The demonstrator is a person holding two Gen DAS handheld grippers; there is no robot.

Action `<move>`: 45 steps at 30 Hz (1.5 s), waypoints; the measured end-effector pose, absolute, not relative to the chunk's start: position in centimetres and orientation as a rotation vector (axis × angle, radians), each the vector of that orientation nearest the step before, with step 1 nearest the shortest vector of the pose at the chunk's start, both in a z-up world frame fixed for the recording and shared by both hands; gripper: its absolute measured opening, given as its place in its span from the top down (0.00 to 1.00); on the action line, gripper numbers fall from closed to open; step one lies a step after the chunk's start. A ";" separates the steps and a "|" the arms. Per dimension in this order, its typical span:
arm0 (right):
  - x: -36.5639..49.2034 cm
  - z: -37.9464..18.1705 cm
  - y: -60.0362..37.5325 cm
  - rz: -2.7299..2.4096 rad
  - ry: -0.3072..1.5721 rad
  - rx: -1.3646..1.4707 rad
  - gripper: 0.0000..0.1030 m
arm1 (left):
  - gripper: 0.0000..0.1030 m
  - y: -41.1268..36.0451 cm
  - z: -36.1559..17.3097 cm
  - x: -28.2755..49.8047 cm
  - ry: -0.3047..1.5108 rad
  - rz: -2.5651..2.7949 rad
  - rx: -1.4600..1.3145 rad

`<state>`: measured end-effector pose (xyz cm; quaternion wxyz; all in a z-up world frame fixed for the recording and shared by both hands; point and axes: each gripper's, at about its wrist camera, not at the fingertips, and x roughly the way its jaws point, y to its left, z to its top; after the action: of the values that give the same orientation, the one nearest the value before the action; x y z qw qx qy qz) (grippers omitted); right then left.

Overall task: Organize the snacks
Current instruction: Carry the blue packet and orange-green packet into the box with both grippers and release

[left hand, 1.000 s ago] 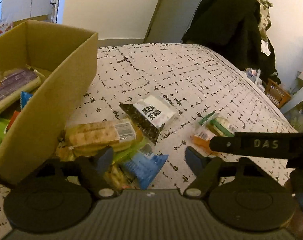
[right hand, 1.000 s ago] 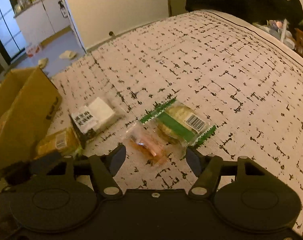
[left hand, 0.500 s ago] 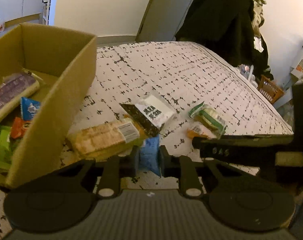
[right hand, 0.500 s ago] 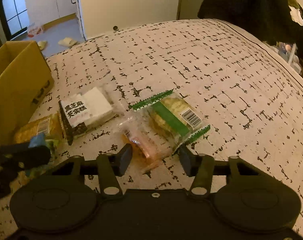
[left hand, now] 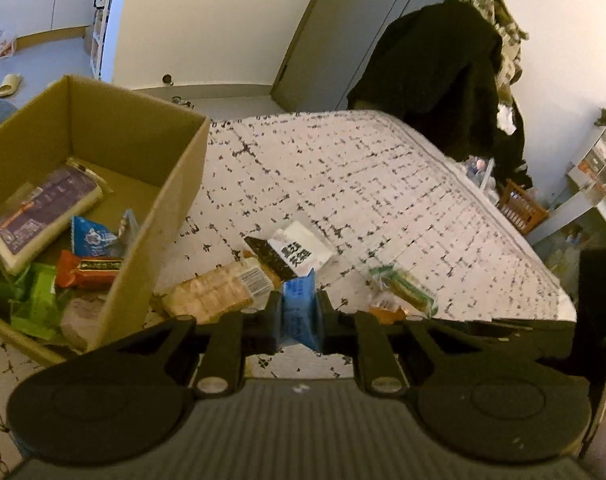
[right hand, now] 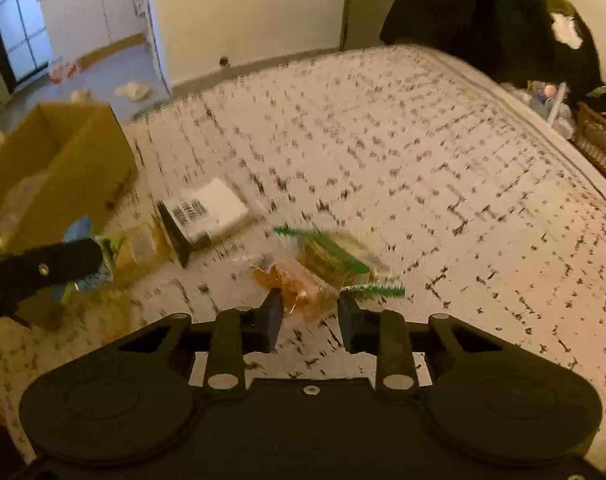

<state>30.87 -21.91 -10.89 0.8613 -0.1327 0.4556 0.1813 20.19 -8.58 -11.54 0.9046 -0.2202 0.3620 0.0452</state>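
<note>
Left hand-held gripper pinched blue snack packet | right hand-held gripper loose around orange snack packet | lift blue high over cardboard box wall

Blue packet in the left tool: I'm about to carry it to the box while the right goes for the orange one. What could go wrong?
1. The left tool pinches the blue packet by a narrow part; it may slip on the way over the cardboard box wall.
2. The orange packet touches the green-striped packet; the right tool, not yet closed, might drag both.
</note>
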 end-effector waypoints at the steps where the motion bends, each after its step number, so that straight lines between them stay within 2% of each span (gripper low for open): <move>1: 30.7 -10.2 -21.8 0.380 0.941 -0.261 0.72 | 0.86 -8.5 -11.1 20.0 0.741 0.093 -0.459; 8: 29.1 -5.9 -20.4 0.392 0.854 -0.181 0.73 | 0.86 -7.4 -7.5 18.2 0.670 0.097 -0.474; 25: 25.6 -2.1 -16.3 0.428 0.742 0.015 0.73 | 0.86 -2.6 -2.7 14.6 0.553 0.161 -0.494; 45: 24.7 -4.7 -10.4 0.486 0.791 0.074 0.73 | 0.86 4.4 -3.3 13.6 0.545 0.278 -0.559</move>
<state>24.67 -10.39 -4.75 0.8935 0.0359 0.3814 0.2344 13.62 4.37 -3.35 0.9154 -0.2714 0.2648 0.1350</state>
